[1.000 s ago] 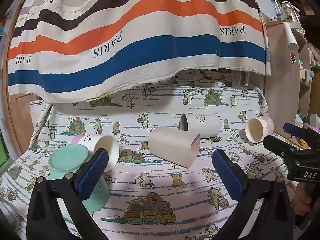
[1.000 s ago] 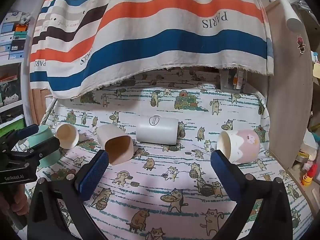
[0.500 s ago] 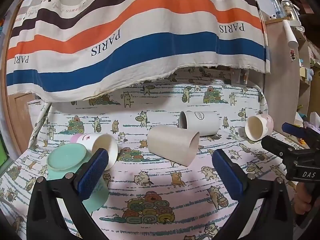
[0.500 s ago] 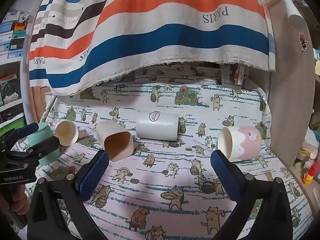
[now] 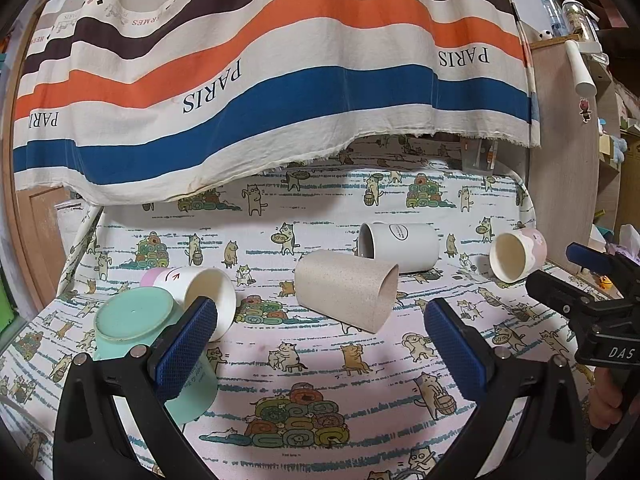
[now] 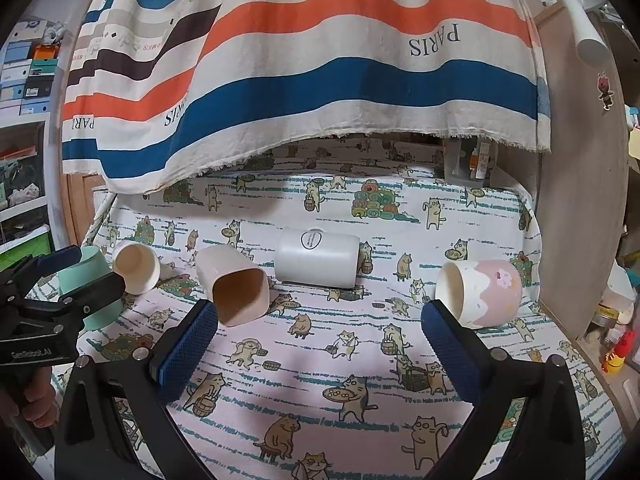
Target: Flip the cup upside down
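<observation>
Centrally, bare cat-print tablecloth (image 6: 320, 360), both left gripper (image 5: 320, 344) and right gripper (image 6: 320, 344) wide open, empty, beige cup (image 5: 346, 294) lying sideways ahead.

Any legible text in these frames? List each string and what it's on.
"PARIS": striped cloth, printed several times.
"HERMES": same cloth, small, partly folded, upper left.
"DAS": right hand-held gripper body.
"GenRobot.AI": left hand-held gripper body, faint.
Round logo on white cup: too small to read.

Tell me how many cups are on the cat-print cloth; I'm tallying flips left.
5: upturned mint-green cup far left, pink-and-white paper cup beside it, beige speckled cup centre, white cylindrical cup behind, pink flower cup right.
</observation>
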`<state>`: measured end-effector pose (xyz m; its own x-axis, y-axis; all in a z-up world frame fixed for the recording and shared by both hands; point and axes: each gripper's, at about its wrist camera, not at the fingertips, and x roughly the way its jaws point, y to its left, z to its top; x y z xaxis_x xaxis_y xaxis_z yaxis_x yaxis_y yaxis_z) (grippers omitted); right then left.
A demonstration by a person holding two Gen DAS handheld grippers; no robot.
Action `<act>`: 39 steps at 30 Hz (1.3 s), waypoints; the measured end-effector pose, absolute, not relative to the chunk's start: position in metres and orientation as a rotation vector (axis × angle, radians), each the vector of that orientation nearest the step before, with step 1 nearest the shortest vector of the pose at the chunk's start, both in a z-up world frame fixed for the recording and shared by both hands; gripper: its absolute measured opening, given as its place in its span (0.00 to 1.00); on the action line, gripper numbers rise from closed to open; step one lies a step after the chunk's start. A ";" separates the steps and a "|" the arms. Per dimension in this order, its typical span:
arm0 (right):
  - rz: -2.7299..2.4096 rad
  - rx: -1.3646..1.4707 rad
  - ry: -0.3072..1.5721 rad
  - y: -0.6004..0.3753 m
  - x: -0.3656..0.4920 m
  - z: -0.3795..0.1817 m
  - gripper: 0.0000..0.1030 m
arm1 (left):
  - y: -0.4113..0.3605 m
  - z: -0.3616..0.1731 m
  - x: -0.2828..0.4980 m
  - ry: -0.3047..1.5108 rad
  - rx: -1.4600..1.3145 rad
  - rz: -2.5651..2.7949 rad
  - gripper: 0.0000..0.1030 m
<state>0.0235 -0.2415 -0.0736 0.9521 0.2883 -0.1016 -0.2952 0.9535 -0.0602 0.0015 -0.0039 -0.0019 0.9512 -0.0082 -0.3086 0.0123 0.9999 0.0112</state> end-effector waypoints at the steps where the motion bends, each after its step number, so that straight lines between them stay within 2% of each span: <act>1: 0.295 -0.074 0.089 -0.242 0.023 -0.073 1.00 | -0.004 -0.002 0.001 0.313 0.013 -0.010 1.00; 39: 0.294 -0.073 0.081 -0.243 0.021 -0.073 1.00 | -0.006 0.000 0.001 0.312 0.015 -0.010 1.00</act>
